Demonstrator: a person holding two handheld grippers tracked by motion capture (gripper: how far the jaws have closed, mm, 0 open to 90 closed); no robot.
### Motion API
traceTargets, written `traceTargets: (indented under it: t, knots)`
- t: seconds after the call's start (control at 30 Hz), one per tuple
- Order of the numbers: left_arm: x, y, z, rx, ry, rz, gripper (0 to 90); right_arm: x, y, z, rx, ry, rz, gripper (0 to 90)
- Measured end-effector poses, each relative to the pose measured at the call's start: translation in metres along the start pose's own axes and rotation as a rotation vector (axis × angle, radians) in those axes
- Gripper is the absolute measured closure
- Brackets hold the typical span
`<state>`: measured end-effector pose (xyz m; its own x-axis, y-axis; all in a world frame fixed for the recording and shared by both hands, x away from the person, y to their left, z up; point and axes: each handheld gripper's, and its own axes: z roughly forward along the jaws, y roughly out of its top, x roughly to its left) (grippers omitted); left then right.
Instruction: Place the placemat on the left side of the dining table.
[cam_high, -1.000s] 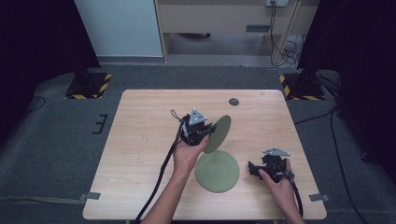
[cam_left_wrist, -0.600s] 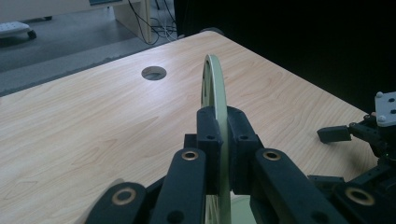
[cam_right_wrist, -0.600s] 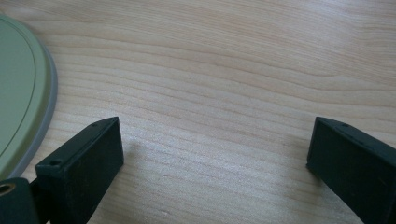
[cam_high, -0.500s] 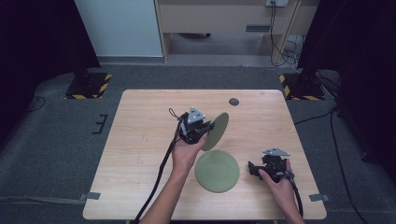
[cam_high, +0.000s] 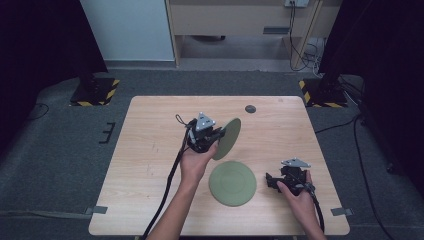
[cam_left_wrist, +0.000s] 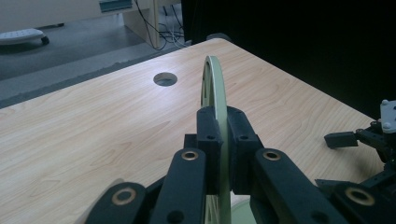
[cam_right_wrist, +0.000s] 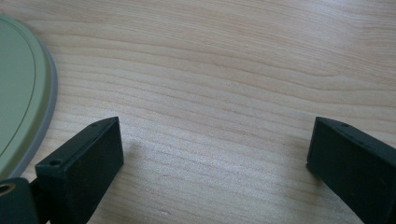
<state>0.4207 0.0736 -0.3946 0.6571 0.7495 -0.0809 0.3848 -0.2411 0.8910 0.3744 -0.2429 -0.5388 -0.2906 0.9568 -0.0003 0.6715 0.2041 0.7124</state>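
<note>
— What is each hand doing?

— My left gripper (cam_high: 216, 135) has its fingers clamped on the rim of a green plate (cam_high: 227, 138), holding it on edge above the counter (cam_high: 150, 150), probably for carrying. My right gripper (cam_right_wrist: 212, 154) rests spread, beside a second plate (cam_high: 232, 183) lying flat.

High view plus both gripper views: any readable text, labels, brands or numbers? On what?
None readable.
Held green plate, edge-on in the left gripper: slots, no lettering.
Flat green plate on the table: plain, only a ring line.
Right gripper, jaws apart: unmarked.
Yellow-black striped bases on the floor: hazard stripes, no words.
Label on the back furniture: too blurred to read.
</note>
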Motion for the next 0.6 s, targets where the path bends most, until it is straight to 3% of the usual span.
traceTargets:
  t: [0.33,0.5,0.6]
  knots:
    - [0.01,0.001,-0.013,-0.006,0.029,-0.012,85.6,0.0,0.0,0.0,0.0,0.0,0.0,3.6]
    - [0.018,0.001,-0.016,-0.019,0.038,-0.042,85.6,0.0,0.0,0.0,0.0,0.001,-0.002,3.3]
    - [0.021,0.001,-0.017,-0.01,0.048,-0.031,85.6,0.0,0.0,0.0,0.0,0.001,-0.003,3.3]
